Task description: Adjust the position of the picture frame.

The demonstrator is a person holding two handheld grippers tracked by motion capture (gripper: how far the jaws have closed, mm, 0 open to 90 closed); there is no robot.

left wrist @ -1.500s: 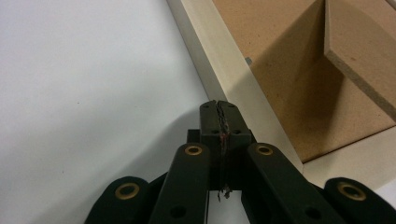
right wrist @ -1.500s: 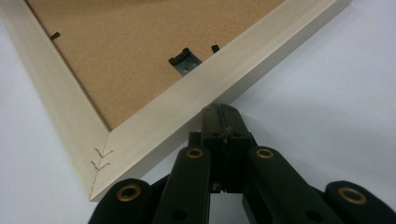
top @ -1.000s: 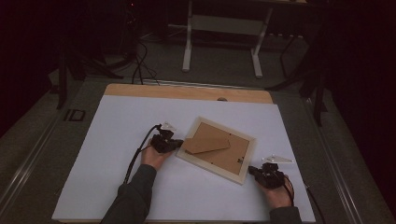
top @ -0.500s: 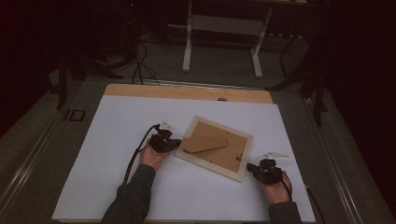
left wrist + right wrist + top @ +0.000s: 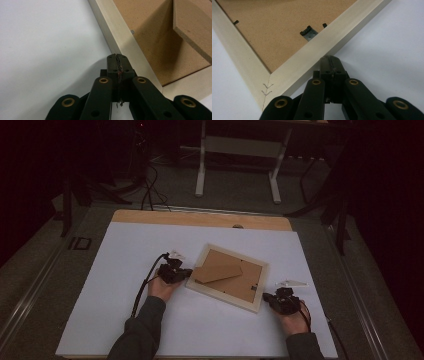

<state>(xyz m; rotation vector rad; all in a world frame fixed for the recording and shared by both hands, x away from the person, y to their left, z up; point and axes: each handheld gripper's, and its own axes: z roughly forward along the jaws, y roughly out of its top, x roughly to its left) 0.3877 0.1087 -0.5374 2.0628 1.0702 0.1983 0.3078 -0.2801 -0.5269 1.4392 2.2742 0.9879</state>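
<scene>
On the white sheet-covered table (image 5: 115, 285), the left gripper (image 5: 186, 274) lies in the person's left hand (image 5: 162, 287), its two black jaws pressed flat together with nothing between them. In the left gripper view the closed tip (image 5: 117, 60) sits right at the outer edge of the cream-painted wooden picture frame (image 5: 227, 276), at its left side; whether it actually touches the wood cannot be told.

The frame lies face down and turned at an angle near the middle of the table, between the two grippers. Its brown fibreboard backing (image 5: 235, 282) faces up, and the brown stand flap (image 5: 217, 271) rests on it, lifted slightly at one edge in the left gripper view.

At the frame's lower right corner, the right gripper (image 5: 267, 297) is held in the right hand (image 5: 295, 317), jaws likewise shut and empty. In the right gripper view its tip (image 5: 329, 61) meets the frame's outer rail just below a small metal turn clip (image 5: 309, 32).
</scene>
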